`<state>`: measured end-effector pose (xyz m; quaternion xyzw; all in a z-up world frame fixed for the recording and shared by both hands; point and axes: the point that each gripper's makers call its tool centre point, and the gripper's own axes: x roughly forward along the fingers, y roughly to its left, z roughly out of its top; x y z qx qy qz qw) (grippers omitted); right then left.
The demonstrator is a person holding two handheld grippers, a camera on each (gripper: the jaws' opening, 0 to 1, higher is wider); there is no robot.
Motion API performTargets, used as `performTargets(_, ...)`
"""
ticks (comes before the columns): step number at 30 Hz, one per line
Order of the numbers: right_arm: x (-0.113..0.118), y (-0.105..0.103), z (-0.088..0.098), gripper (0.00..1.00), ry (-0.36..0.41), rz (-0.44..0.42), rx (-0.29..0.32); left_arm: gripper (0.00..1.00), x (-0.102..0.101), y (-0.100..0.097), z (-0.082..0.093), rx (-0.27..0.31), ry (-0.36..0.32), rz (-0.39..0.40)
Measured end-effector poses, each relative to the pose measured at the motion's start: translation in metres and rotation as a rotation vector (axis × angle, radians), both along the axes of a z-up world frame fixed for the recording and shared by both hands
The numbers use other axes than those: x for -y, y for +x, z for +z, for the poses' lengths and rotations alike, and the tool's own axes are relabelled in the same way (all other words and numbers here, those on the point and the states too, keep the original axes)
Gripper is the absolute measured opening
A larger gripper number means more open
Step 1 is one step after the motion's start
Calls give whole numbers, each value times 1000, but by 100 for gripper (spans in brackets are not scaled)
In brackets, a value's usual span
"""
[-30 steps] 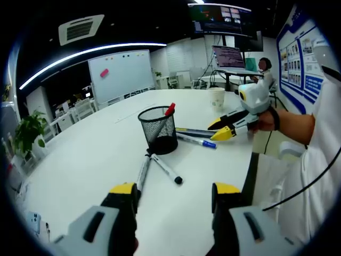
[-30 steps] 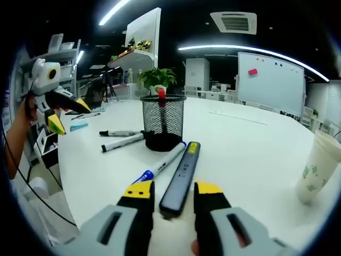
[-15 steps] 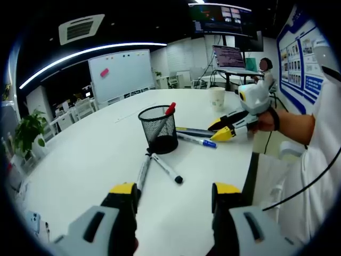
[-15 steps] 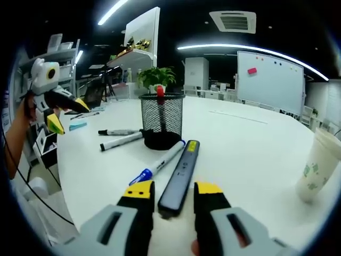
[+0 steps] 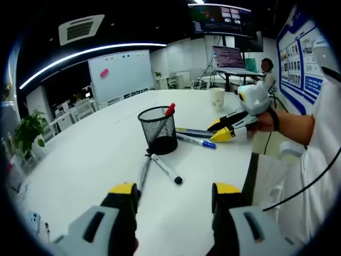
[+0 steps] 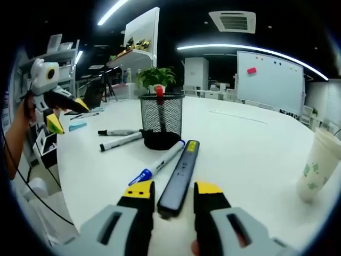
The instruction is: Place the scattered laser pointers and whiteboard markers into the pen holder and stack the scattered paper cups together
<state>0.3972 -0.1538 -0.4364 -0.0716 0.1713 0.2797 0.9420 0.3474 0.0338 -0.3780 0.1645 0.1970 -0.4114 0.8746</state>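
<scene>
pointer [image 6: 179, 177]: near table [image 6: 256, 160] edge, between your right gripper's [image 6: 169, 193] spread jaws, beside blue marker [image 6: 161, 162]
risk: closing off-centre could skid it or catch that marker
left gripper [image 5: 173, 193]: spread, empty

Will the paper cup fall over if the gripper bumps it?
Probably, yes. The paper cup stands upright on the white table and is tall with a narrower base, so a nudge near the rim would likely tip it. It looks thin-walled and probably light, so it may slide first, and a hard squeeze could crumple it.
</scene>
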Motion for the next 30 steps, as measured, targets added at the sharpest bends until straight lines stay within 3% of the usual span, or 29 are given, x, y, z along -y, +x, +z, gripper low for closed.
performTargets(30,-1,1,-1,29,-3,3,-5,57,-2,1,2,4,5,2)
